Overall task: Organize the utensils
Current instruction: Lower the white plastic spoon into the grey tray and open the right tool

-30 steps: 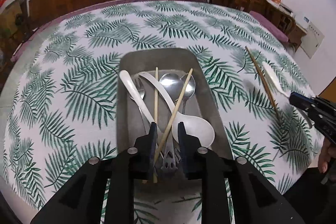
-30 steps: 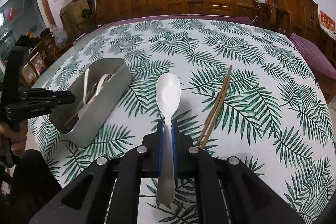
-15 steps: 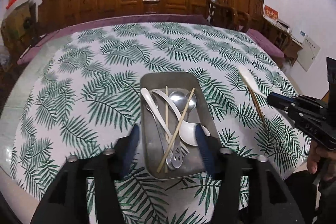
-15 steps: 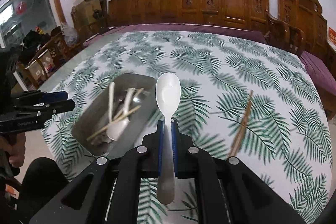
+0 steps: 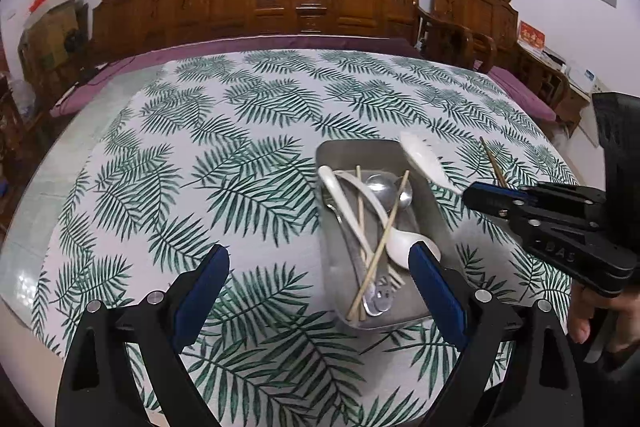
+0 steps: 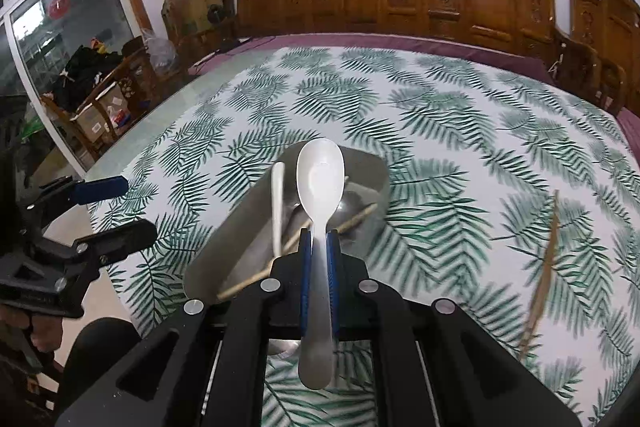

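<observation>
the right gripper, fingers clamped on the white spoon, holds it lengthwise just above the metal tray, while the left gripper waits with fingers wide apart.

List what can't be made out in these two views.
- Chopsticks on the cloth: motion-blurred in the right wrist view, so one or two is unclear.
- Metal tray: near end hidden behind the right gripper in its own view.
- Fork under crossed utensils: handle hidden, left wrist view.

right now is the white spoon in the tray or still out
Still out. The right gripper is shut on the white spoon, holding it in the air over the metal tray; its bowl touches nothing inside.
</observation>
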The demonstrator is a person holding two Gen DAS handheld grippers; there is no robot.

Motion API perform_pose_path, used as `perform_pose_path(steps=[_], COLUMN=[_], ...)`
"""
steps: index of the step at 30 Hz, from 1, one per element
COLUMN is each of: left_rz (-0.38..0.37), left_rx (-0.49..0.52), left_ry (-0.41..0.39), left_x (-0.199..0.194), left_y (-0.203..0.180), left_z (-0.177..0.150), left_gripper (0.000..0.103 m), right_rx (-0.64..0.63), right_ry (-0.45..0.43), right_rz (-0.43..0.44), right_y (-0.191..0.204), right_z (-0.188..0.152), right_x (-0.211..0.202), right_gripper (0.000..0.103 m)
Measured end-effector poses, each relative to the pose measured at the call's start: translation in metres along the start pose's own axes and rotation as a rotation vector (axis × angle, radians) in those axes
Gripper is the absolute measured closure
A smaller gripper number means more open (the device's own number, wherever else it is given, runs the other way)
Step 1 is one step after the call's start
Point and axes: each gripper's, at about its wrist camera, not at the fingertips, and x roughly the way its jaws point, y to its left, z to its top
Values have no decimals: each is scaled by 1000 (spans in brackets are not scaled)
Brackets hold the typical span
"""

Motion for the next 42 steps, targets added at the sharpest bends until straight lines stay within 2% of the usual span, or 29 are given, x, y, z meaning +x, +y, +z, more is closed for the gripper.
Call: perform_pose_path(steps=[10, 19, 22, 32, 37, 42], left_rz=[8, 15, 14, 12, -6, -36], left_rx=[-31, -46, -47, -33, -23, 2], left_ry=[0, 2, 3, -4, -13, -23], left_x=[-3, -3, -3, -5, -7, -6], left_y=[21, 30, 30, 24, 12, -9], left_z=[-7, -10, -10, -9, -7, -4], left_gripper=[16, 16, 16, 16, 16, 16], right_rx=[63, 110, 126, 125, 100, 73], right_ry=[75, 100, 104, 78, 28, -27], right_rz=[-3, -42, -19, 61, 53, -3], right_y=[12, 10, 9, 8, -4, -32], right_z=[13, 17, 16, 15, 12, 3], right_x=[56, 81, 82, 62, 32, -9], right_gripper=[94, 94, 94, 93, 93, 93])
